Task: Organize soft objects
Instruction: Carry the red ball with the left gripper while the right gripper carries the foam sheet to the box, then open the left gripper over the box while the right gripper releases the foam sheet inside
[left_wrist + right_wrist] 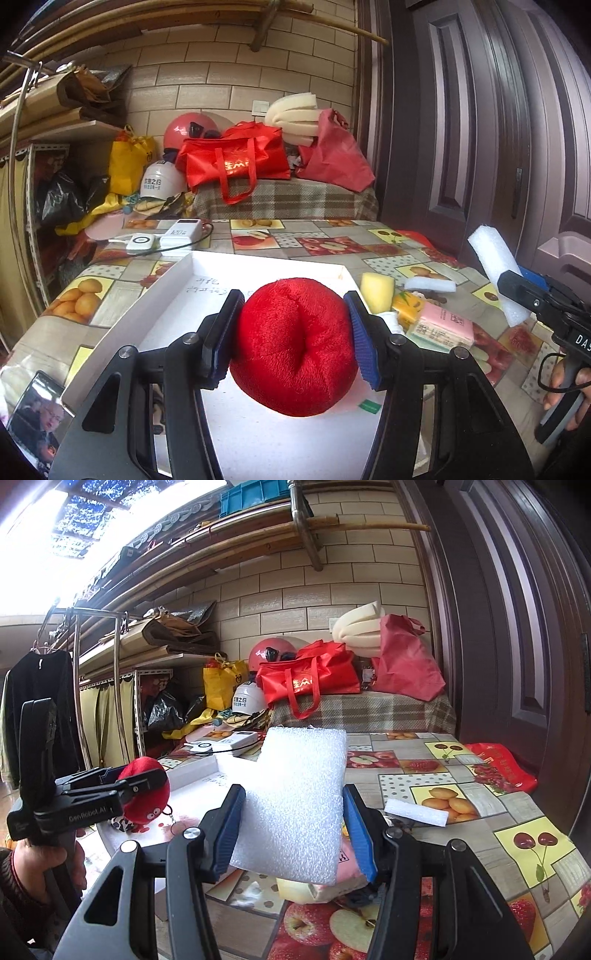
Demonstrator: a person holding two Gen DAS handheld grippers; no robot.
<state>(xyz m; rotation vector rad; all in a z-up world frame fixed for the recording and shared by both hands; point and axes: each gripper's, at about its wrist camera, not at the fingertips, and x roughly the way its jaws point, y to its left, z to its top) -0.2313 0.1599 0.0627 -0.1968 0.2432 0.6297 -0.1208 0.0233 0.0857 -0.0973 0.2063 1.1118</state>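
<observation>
My left gripper (293, 341) is shut on a red plush toy (295, 343) and holds it above a white open box (173, 280). The toy and left gripper also show in the right wrist view (144, 794). My right gripper (293, 830) is shut on a white foam sheet (295, 805), held above the table right of the box. In the left wrist view the foam sheet (496, 273) sticks up from the right gripper (517, 284). A yellow sponge (376, 291), a small white foam block (428, 285) and a pink tissue pack (443, 326) lie right of the box.
The table has a fruit-print cloth (480, 812). A white power bank (183, 232) and a small white device (140, 243) lie at its far left. A phone (37, 413) lies at the near left. Red bags (236, 158) and helmets sit behind. A dark door (480, 129) stands right.
</observation>
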